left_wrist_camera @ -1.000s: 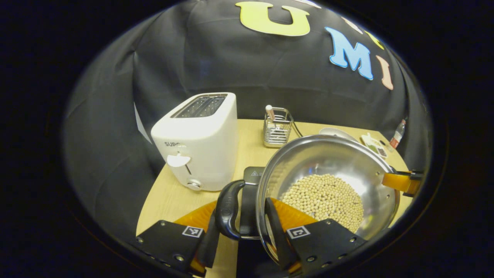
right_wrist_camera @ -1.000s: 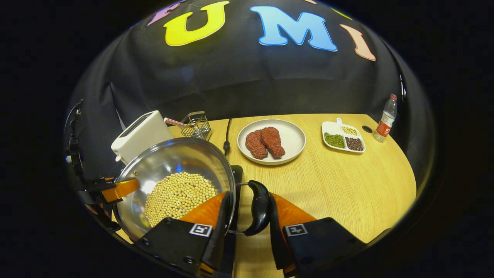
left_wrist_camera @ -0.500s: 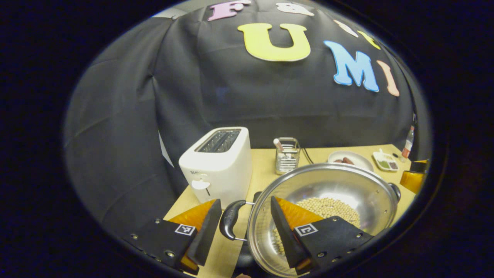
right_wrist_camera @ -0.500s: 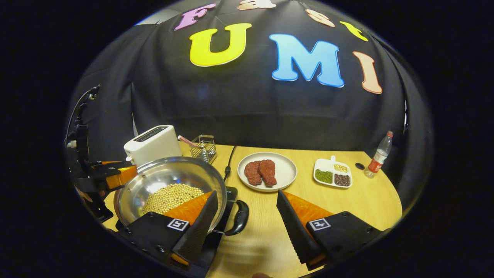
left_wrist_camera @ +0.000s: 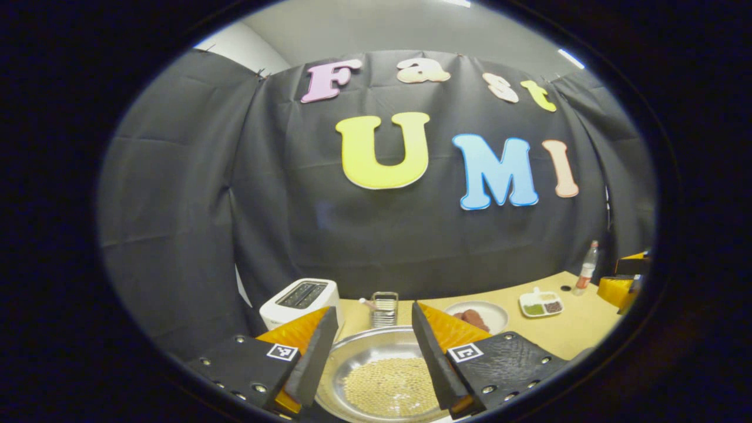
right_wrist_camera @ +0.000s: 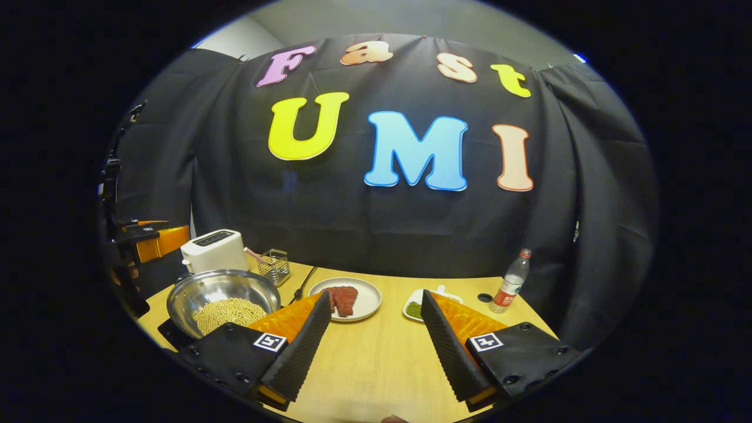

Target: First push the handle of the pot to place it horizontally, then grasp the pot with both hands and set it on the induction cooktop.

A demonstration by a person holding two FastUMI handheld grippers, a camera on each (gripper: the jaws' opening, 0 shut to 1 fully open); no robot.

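Shiny steel pot of pale beans sits on the flat black induction cooktop, so left gripper and right gripper hang open-fingered, empty.

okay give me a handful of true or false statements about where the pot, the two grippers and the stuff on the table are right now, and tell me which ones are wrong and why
1. The pot holds pale beans. True.
2. The right gripper is clamped on the pot's handle. False: its fingers are spread apart over bare table, holding nothing.
3. The plate carries two reddish meat pieces. True.
4. The left gripper is shut. False: its fingers stand wide apart, with the pot seen between them.
5. The toaster stands beside the bottle. False: the toaster is behind the pot at the left, the bottle far right.
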